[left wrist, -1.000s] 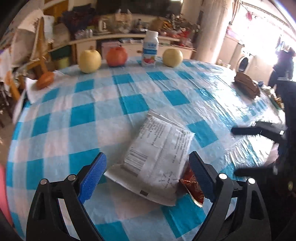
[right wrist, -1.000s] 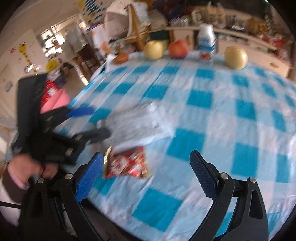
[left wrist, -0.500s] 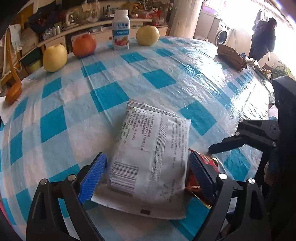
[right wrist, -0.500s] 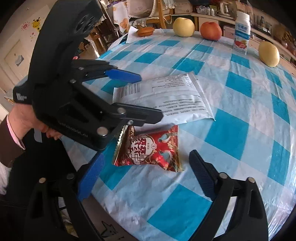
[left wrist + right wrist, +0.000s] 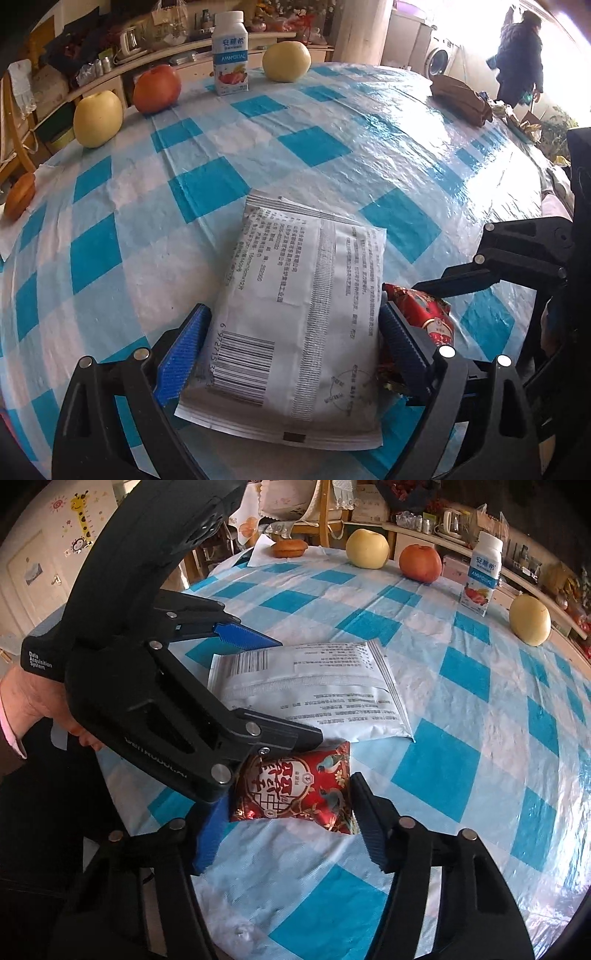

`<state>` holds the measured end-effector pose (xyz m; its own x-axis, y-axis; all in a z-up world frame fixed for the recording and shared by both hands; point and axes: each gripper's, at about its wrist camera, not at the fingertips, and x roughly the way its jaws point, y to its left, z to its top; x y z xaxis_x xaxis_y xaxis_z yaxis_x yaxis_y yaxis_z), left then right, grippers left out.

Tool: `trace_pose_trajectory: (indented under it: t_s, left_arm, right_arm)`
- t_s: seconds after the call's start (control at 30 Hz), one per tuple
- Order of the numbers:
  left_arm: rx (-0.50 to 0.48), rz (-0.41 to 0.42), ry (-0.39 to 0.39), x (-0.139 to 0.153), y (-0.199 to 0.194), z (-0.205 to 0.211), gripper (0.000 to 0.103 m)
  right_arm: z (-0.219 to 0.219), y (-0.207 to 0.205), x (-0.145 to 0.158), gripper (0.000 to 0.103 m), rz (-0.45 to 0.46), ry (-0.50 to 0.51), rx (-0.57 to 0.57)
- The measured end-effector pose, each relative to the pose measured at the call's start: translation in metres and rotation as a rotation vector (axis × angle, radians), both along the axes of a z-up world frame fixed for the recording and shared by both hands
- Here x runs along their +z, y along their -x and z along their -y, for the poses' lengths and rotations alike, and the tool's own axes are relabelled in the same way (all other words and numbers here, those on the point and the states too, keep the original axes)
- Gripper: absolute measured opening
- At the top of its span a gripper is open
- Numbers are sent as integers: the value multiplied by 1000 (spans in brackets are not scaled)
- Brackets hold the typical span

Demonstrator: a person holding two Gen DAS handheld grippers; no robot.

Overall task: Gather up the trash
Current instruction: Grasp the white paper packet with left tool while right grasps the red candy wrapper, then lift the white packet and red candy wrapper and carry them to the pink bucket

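A round table under a blue-and-white checked plastic cloth (image 5: 310, 147) fills both wrist views, its far edge lined with a yellow pear (image 5: 98, 119), a red apple (image 5: 157, 88), a small yogurt-drink bottle (image 5: 229, 59) and a second yellow pear (image 5: 286, 61). Near the table's front edge lies a flat white printed pouch (image 5: 295, 325), barcode side up. The left gripper (image 5: 291, 347) straddles it, jaws spread wide, a blue pad just beside each long edge; whether the pads touch the pouch cannot be told. Just beside the pouch sits a red snack packet (image 5: 295, 786), partly under the left gripper's right finger. The right gripper (image 5: 284, 823) brackets that packet, jaws moderately spread, pads close to its two ends without clearly pressing them. A bun-like orange item (image 5: 290, 548) rests on white paper at the table's far-left edge.
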<state>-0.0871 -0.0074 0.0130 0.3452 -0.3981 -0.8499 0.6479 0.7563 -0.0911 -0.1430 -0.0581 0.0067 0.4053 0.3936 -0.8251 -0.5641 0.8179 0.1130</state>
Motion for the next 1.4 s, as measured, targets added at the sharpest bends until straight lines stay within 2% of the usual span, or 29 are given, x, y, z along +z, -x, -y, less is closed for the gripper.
trace_pose_trajectory:
  t_s: [0.2, 0.5, 0.6, 0.7, 0.77, 0.83, 0.97, 1.1, 1.4]
  left_arm:
    - [8, 16, -3, -1, 2, -1, 91]
    - [72, 28, -33, -3, -4, -9, 93]
    - [66, 64, -72, -6, 1, -3, 95]
    - [76, 65, -59, -5, 0, -4, 94]
    - [83, 69, -56, -5, 1, -4, 93]
    - [88, 81, -47, -3, 2, -4, 83]
    - [117, 89, -38, -2, 2, -3, 81]
    - [146, 89, -30, -1, 2, -5, 79]
    - [246, 99, -22, 4, 0, -16, 78]
  right_arm:
    - [3, 0, 0, 61, 8, 12, -4]
    - [22, -10, 0, 61, 14, 30, -106]
    - [30, -15, 0, 62, 12, 24, -145]
    - [30, -18, -1, 68, 16, 21, -152]
    - [29, -19, -2, 72, 23, 26, -157]
    - [30, -20, -2, 72, 26, 23, -161]
    - [31, -23, -2, 72, 33, 15, -170]
    - [34, -26, -2, 63, 47, 20, -190]
    - [40, -30, 0, 52, 78, 40, -229]
